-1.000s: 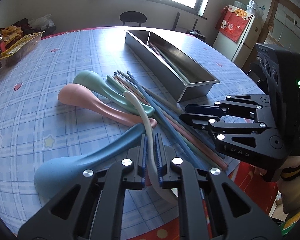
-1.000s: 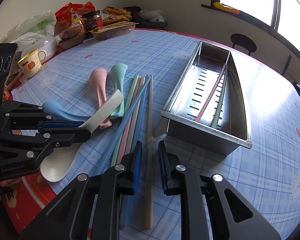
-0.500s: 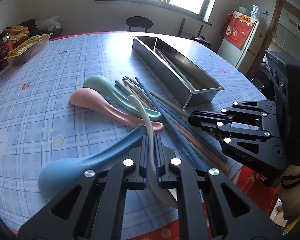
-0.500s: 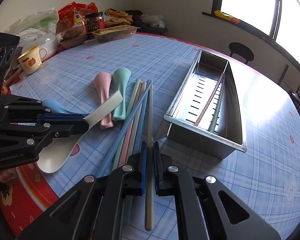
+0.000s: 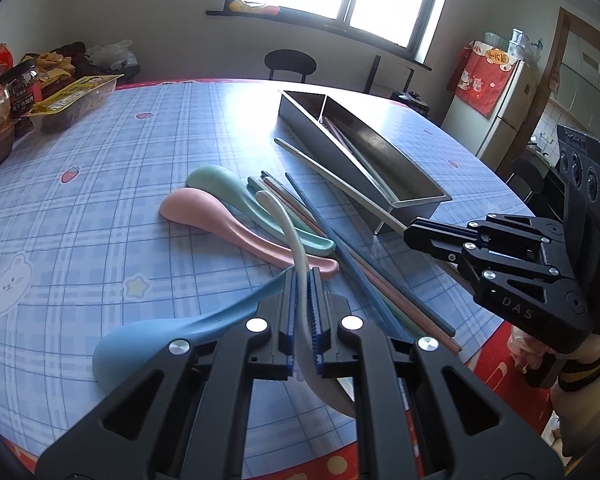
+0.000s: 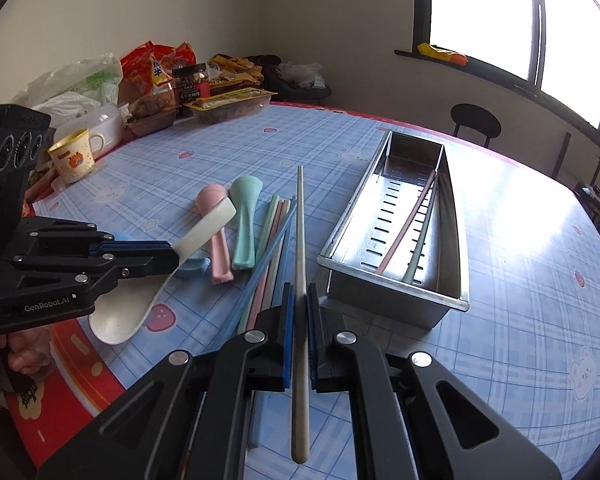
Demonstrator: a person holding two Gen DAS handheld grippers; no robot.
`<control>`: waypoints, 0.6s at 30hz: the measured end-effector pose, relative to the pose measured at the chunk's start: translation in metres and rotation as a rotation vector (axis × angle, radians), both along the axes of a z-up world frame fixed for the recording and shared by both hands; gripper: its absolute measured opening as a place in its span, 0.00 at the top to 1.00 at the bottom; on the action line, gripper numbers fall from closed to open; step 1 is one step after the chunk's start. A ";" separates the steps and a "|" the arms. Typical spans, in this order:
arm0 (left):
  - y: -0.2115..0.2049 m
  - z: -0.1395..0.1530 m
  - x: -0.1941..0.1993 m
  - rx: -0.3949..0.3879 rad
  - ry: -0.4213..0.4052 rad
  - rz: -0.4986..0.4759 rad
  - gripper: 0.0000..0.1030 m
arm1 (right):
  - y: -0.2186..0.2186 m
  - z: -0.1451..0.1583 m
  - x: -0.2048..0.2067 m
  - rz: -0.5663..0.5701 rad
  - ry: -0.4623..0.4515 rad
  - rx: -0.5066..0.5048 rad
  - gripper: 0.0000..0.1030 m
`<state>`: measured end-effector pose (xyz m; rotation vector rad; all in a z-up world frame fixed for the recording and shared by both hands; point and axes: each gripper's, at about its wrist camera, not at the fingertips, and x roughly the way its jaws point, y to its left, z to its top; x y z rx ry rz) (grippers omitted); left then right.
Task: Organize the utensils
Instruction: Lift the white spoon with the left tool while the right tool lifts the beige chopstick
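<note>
Where right claw (image 6: pixel 299 304) gaped — now clamps beige chopstick (image 6: pixel 299 220), lifted; left claw (image 5: pixel 301 304) grips white spoon (image 5: pixel 290 232).

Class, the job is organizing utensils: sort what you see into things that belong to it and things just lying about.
Job: cream spoon, beige chopstick, pink spoon, green spoon, blue spoon, loose chopsticks, steel tray.

Lying about: mug, jar, snack packs.

Both black claws (image 5: pixel 300 304) (image 6: pixel 298 304) have blue ribbed pads (image 5: pixel 286 320), silver screws, and white lettering; a yellow-striped cuff (image 5: pixel 588 368) shows
</note>
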<state>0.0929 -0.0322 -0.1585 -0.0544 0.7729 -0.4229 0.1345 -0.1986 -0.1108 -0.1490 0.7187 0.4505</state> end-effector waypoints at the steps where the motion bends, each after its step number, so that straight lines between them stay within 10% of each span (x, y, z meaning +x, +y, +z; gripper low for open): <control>1: 0.000 0.001 -0.001 0.001 -0.007 0.003 0.90 | -0.002 0.001 -0.001 -0.004 -0.003 0.012 0.94; 18: 0.011 0.036 -0.003 -0.046 -0.055 0.013 0.90 | -0.044 0.018 0.003 -0.119 -0.009 0.209 0.94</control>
